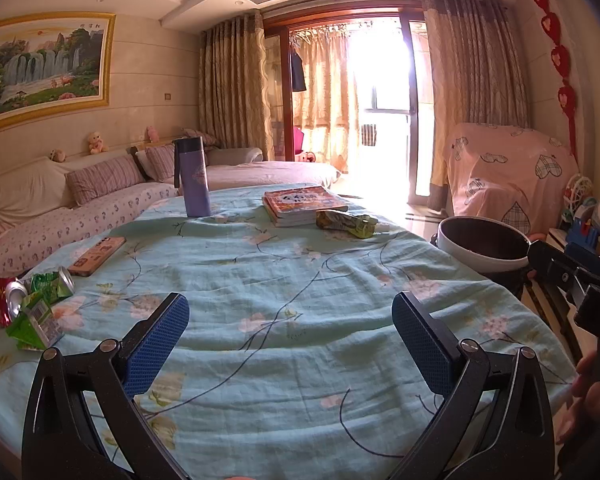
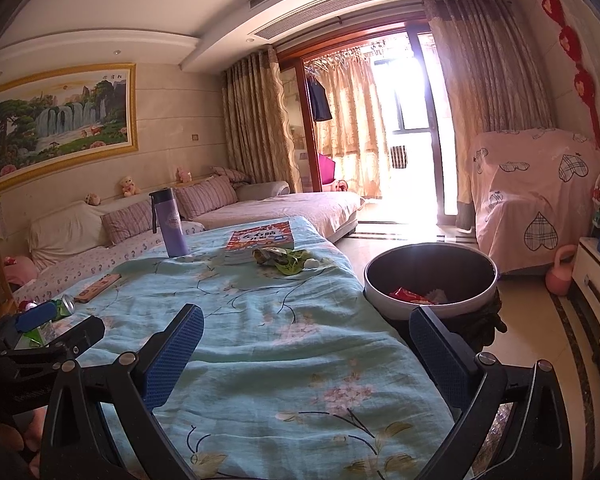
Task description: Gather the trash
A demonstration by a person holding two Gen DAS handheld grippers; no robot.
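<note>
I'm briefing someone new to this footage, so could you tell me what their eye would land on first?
Probably the blue flowered tablecloth filling both views, with crushed cans and green cartons heaped at its left edge. Next, the purple bottle standing at the far end beside a stack of books, and the bin off the table's right side with red wrappers inside.

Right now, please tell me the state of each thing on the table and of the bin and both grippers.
left gripper: jaws open, empty
right gripper: jaws open, empty
red can: crushed, lying down
green can: crushed, lying down
green carton: flattened
green wrapper: crumpled, beside the books
purple bottle: upright, lid closed
books: stacked, closed
trash bin: open, some trash inside
</note>
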